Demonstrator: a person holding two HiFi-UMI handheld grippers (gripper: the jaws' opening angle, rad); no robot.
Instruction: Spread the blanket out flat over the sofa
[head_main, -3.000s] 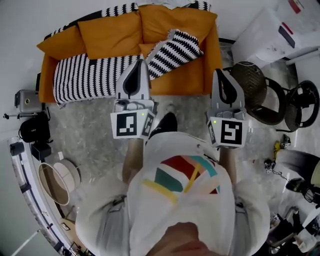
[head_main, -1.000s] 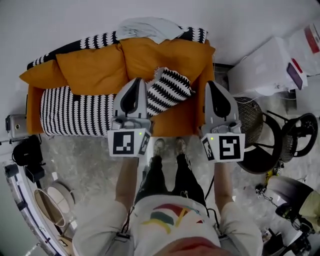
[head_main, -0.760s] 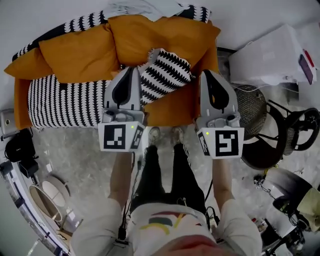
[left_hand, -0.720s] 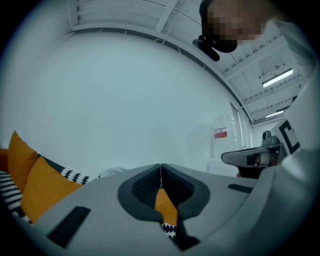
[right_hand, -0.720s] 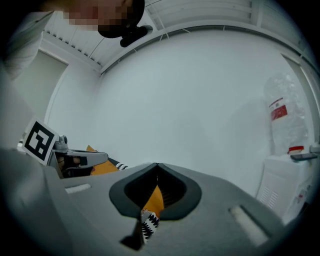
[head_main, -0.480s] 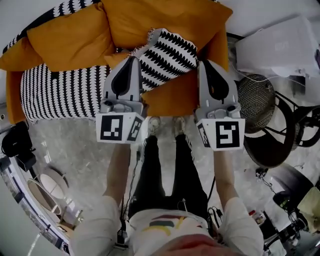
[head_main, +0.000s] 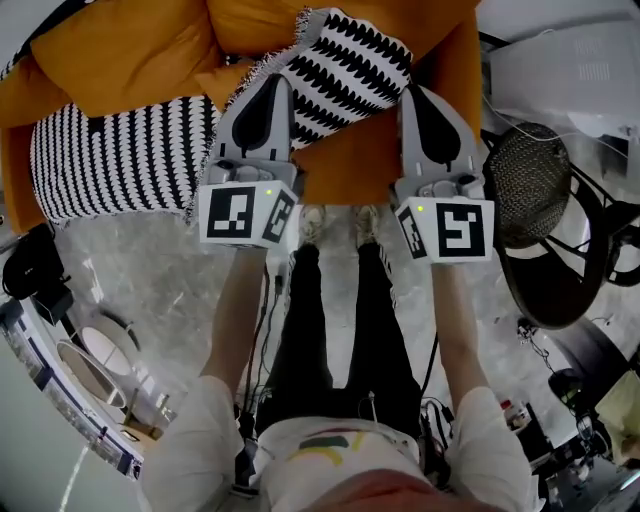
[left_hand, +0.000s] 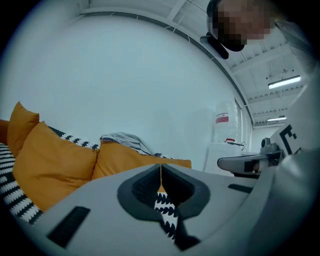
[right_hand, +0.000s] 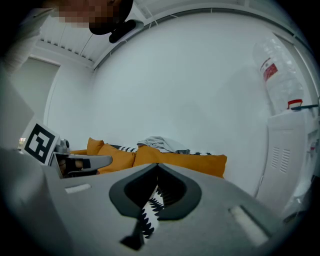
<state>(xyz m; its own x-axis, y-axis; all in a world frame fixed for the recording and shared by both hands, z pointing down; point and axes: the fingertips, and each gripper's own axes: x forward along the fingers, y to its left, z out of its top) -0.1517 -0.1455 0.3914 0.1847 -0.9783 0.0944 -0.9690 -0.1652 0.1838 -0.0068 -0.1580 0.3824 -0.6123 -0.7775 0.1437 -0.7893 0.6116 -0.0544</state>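
We are holding both tongs closed on the black-and-white blanket (head_main: 350, 65). The left gripper (head_main: 274, 80) is pinching its edge near the middle of the sofa (head_main: 350, 175) seat, and the right gripper (head_main: 412, 92) is pinching it near the right arm. The blanket is lying flat over the seat's left end and bunching toward the right.

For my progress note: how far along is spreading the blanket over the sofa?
Done: blanket covers the left of the sofa. In hand: left tool and right tool each clamp its bunched right part. Left: laying that flat over the bare orange seat.
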